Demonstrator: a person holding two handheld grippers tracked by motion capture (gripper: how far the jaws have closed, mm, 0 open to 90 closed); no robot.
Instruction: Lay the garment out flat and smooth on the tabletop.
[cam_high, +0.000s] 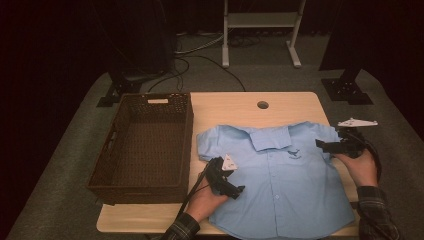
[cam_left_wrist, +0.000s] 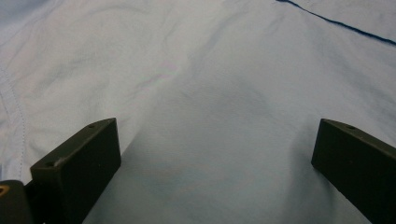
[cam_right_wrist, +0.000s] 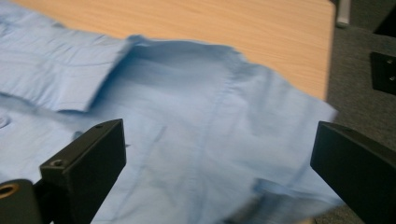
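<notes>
The person's forearms come in from the bottom of the high view, each hand wrapped around a gripper. The left gripper (cam_high: 239, 190) sits low, pointing right, its jaws spread wide apart. The right gripper (cam_high: 320, 144) points left at a higher level, jaws likewise wide with nothing between them.

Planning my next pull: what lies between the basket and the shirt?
In the high view, a narrow strip of bare table separates the basket from the shirt.
</notes>
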